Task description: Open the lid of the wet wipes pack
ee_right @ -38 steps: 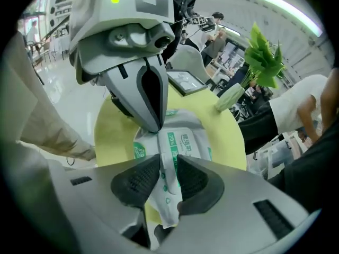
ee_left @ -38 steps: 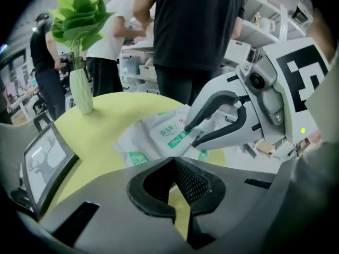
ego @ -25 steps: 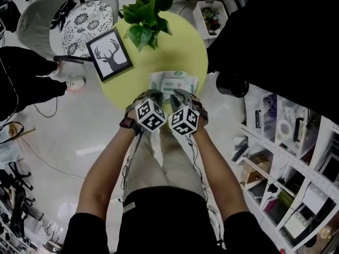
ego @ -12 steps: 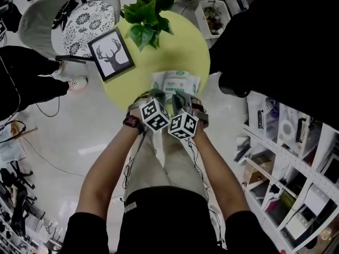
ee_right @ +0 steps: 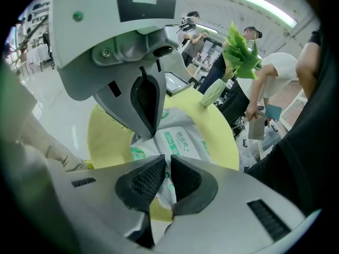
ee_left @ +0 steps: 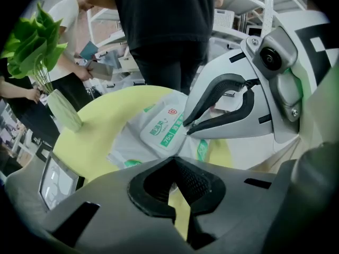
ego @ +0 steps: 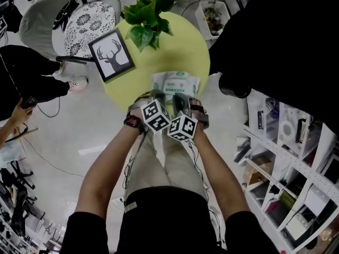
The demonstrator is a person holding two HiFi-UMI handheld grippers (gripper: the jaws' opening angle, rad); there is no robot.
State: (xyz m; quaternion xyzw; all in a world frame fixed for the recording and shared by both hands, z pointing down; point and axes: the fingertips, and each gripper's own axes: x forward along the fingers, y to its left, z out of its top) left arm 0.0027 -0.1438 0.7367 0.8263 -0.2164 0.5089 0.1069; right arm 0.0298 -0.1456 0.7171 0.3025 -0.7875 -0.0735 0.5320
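The white wet wipes pack (ego: 176,82) with green print lies on the round yellow table (ego: 159,57); its lid (ee_left: 163,134) lies flat and closed. Both grippers stand side by side at the pack's near edge, pointing steeply down. My left gripper (ee_left: 174,163) is shut, its tips (ee_right: 145,135) resting on the near left edge; whether wrapper is caught there is hidden. My right gripper (ee_right: 165,162) has just been closing, and white wrapper sits pinched between its pads. Its tips (ee_left: 186,131) meet at the lid's near corner.
A green plant in a pale vase (ego: 148,16) and a framed deer picture (ego: 110,54) stand on the table's far left side. A person in black (ego: 275,41) stands close at the right, with shelving (ego: 296,157) below. A patterned chair (ego: 85,20) is behind.
Both grippers stay at the pack's near edge, and their marker cubes have rolled slightly. A hand has come into view at the left edge.
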